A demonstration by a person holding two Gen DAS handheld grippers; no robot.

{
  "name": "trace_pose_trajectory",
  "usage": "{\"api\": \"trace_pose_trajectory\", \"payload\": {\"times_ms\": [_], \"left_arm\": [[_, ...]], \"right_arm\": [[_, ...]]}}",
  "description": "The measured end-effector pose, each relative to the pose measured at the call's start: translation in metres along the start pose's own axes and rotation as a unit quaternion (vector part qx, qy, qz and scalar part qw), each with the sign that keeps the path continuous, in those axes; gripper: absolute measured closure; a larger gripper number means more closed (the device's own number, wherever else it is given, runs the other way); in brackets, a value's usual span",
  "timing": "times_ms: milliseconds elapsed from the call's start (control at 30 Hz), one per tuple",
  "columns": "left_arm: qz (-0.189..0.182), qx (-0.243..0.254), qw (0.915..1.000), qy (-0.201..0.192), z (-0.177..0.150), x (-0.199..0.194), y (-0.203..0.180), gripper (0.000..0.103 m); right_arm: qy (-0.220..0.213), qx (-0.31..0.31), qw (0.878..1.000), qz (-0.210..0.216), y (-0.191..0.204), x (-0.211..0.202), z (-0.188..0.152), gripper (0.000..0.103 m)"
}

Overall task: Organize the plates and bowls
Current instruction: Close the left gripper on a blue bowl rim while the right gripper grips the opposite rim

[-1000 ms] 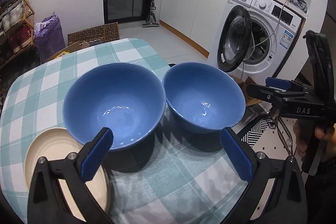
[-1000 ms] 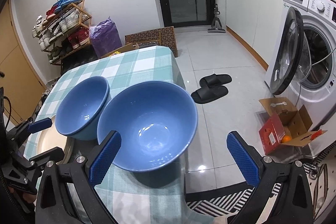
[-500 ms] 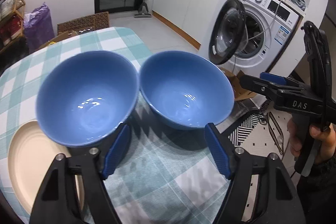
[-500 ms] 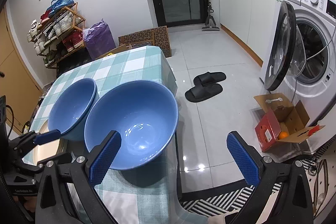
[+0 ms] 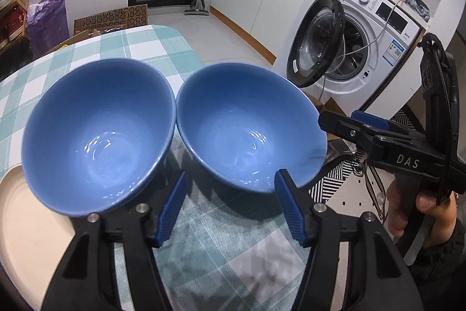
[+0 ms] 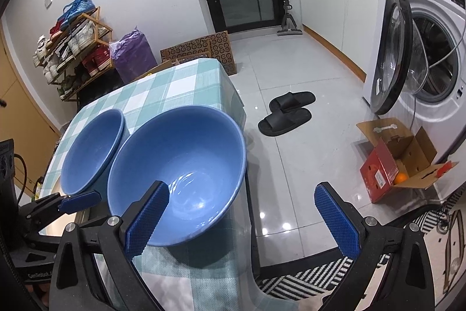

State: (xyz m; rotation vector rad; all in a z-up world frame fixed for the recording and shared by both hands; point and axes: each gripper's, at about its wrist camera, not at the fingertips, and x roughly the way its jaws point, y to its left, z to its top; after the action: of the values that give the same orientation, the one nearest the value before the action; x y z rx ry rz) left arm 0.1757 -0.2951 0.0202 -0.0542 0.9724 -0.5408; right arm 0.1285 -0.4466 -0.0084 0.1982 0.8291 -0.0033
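Two blue bowls stand side by side, rims touching, on the checked tablecloth [image 5: 233,247]. The left bowl [image 5: 99,133] rests partly on a cream plate [image 5: 32,226]; the right bowl [image 5: 247,130] sits at the table's right edge. My left gripper [image 5: 230,207] is open and empty, its fingers just in front of the near rim of the right bowl. My right gripper [image 6: 241,220] is open and empty, its left finger over the near rim of the right bowl [image 6: 180,174]. The left bowl [image 6: 93,150] lies beyond.
The table edge [image 6: 247,194] drops off right beside the right bowl. On the floor are black slippers [image 6: 288,112], a red cardboard box [image 6: 390,165] and a washing machine [image 5: 358,48] with its door open. A shoe rack [image 6: 72,48] stands by the far wall.
My left gripper has narrowed and moved forward and right toward the right bowl. My right gripper has moved forward; its left finger now overlaps that bowl's rim.
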Motion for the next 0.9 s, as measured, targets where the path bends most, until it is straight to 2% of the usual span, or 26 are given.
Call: {"api": "trace_pose_trajectory", "payload": {"times_ms": [133,267,400,500,733,767,900], "left_arm": [[0.000,-0.004,1.0000,0.002,0.003,0.007,0.001,0.043],[-0.001,-0.008,1.0000,0.003,0.005,0.012,0.001,0.045],[0.004,-0.011,0.9999,0.005,0.007,0.017,0.003,0.049],[0.003,-0.010,0.9999,0.006,0.009,0.019,0.004,0.053],[0.003,-0.007,1.0000,0.004,0.011,0.020,0.003,0.053],[0.002,-0.006,1.0000,0.004,0.012,0.020,0.003,0.053],[0.004,-0.001,1.0000,0.003,0.012,0.020,0.003,0.055]], "right_arm": [[0.003,0.003,1.000,0.002,0.000,0.007,0.005,0.002],[0.012,0.002,1.000,0.005,0.003,0.018,0.009,0.017],[0.018,0.004,1.000,0.010,0.005,0.029,0.014,0.023],[0.023,0.007,1.000,0.016,0.005,0.037,0.016,0.030],[0.029,0.012,0.999,0.022,0.005,0.048,0.019,0.045],[0.029,0.011,0.999,0.022,0.005,0.049,0.019,0.050],[0.028,0.002,0.999,0.024,0.007,0.050,0.018,0.056]]}}
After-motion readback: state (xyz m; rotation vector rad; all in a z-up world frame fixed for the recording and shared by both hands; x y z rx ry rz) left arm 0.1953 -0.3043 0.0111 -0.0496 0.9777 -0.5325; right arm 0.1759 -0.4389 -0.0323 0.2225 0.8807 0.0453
